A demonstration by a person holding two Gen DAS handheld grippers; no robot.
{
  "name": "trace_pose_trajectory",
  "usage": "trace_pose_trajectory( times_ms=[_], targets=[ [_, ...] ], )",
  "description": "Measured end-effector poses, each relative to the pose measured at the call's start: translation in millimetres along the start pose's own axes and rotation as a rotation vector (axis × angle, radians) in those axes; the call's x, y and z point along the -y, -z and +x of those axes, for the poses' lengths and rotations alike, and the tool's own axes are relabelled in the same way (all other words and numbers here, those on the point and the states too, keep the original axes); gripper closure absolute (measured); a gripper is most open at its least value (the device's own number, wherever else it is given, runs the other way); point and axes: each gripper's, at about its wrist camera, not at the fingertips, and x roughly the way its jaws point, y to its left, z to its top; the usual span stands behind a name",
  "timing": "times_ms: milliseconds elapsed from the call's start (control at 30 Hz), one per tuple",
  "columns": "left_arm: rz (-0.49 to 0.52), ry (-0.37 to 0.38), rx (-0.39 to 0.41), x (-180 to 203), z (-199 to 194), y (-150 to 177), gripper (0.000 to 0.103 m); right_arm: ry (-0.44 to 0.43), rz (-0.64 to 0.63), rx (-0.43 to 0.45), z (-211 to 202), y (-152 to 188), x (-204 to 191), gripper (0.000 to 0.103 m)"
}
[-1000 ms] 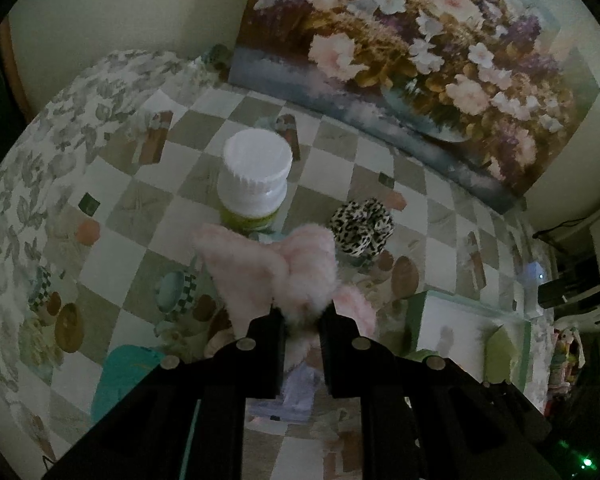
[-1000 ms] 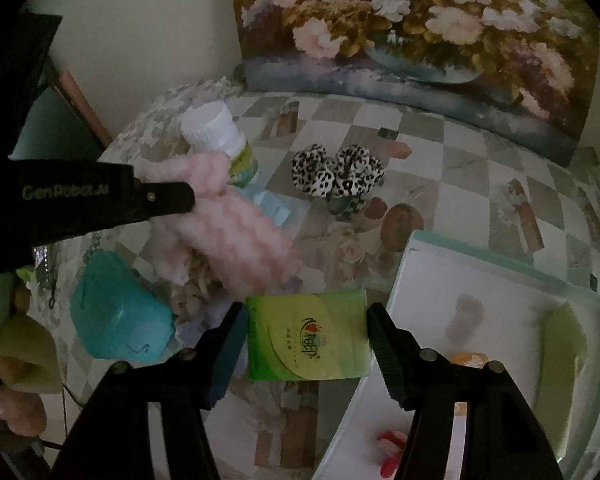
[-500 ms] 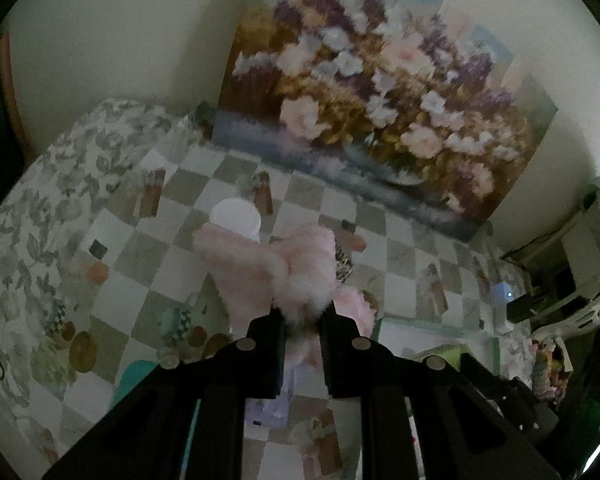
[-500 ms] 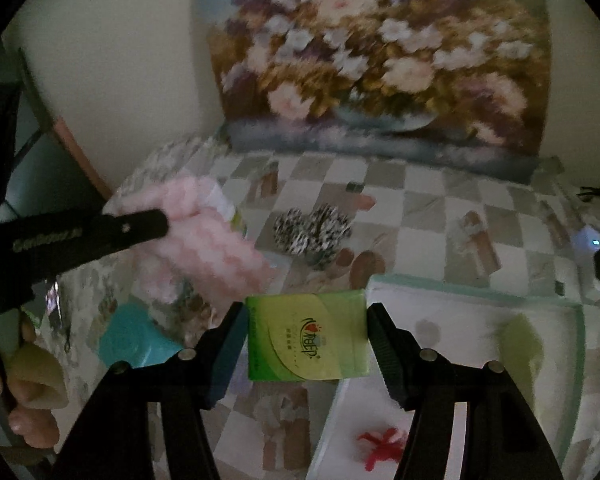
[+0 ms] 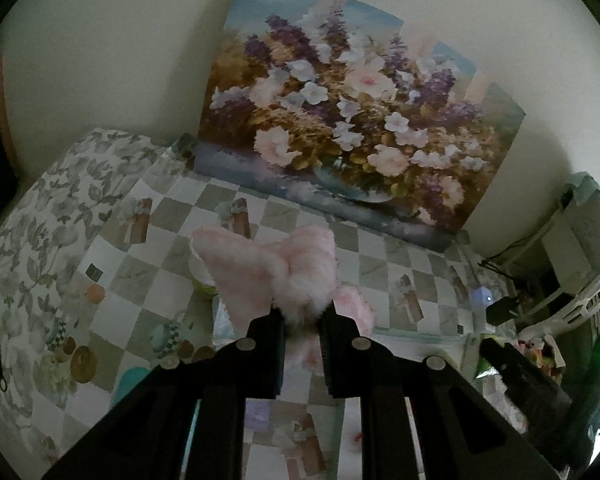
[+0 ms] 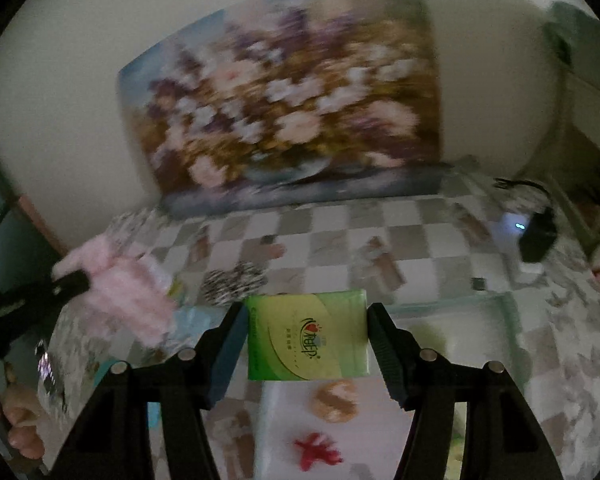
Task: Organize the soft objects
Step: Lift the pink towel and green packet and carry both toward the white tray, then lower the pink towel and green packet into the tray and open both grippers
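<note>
My left gripper (image 5: 302,314) is shut on a fluffy pink bow (image 5: 272,270) and holds it well above the checked tablecloth (image 5: 148,280). The bow also shows at the left of the right wrist view (image 6: 128,292), gripped by the left gripper there. My right gripper (image 6: 306,316) is shut on a green tissue pack (image 6: 308,340) and holds it above the near-left corner of a pale tray (image 6: 440,312). A leopard-print scrunchie (image 6: 234,282) lies on the cloth beyond the pack.
A large flower painting (image 5: 348,120) leans on the wall at the table's back. The tray holds a red starfish shape (image 6: 318,450) and a tan round item (image 6: 336,400). A teal object (image 5: 130,378) lies near the left. A black device (image 6: 538,236) sits far right.
Both grippers have risen and tilted upward with their loads. The white bottle is now hidden behind the pink bow. The right view is blurred by motion.
</note>
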Motion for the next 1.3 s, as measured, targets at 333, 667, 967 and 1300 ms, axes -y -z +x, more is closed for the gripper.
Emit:
trace_pose_trajectory(
  times_ms=[333, 667, 967, 1300],
  targets=[
    [0.061, 0.040, -0.011, 35, 5, 6, 0.088, 0.185, 0.172, -0.015, -4, 3, 83, 0.039],
    [0.145, 0.098, -0.050, 82, 28, 25, 0.088, 0.266, 0.362, -0.096, 13, 22, 150, 0.039],
    [0.255, 0.089, -0.120, 117, 75, 50, 0.088, 0.289, 0.390, -0.240, 59, 47, 162, 0.039],
    [0.200, 0.214, -0.249, 127, 113, 68, 0.088, 0.297, 0.405, -0.308, 80, 61, 169, 0.039]
  ],
)
